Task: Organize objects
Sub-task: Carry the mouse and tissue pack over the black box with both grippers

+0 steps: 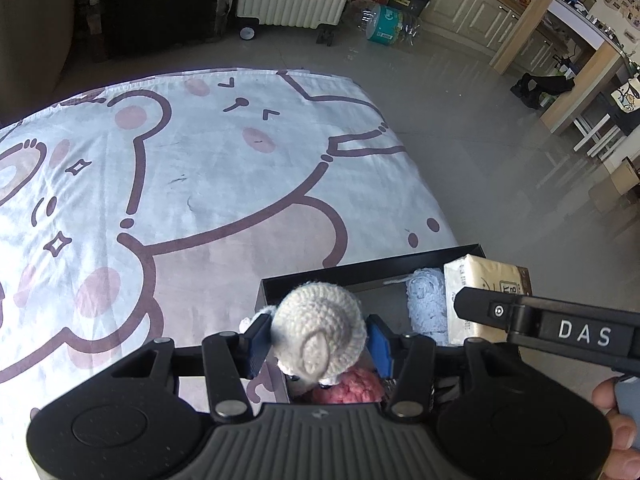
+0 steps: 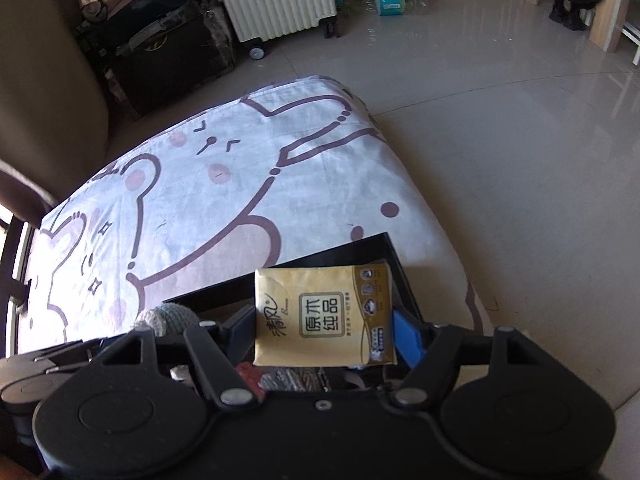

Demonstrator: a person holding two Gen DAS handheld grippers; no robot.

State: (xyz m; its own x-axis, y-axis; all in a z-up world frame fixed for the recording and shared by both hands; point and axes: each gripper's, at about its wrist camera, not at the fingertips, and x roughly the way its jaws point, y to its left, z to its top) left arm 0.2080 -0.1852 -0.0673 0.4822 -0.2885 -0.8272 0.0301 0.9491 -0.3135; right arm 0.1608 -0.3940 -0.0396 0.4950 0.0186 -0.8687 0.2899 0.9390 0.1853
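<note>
Both grippers hover over a black box [image 1: 360, 268] near the edge of a cartoon-bear cloth [image 1: 180, 184]. Left gripper [image 1: 316, 344] is clamped on a rounded crocheted toy [image 1: 320, 324] of cream yarn, above the box's near end. Right gripper [image 2: 324, 332], stamped "DAS" on its side, squeezes a glossy yellow tissue pack [image 2: 324, 316] printed with Chinese characters, over the box's far end. Pale knitted fabric [image 1: 426, 300] lies inside. Bare tiled floor [image 2: 520, 160] stretches beyond the cloth's edge.
</note>
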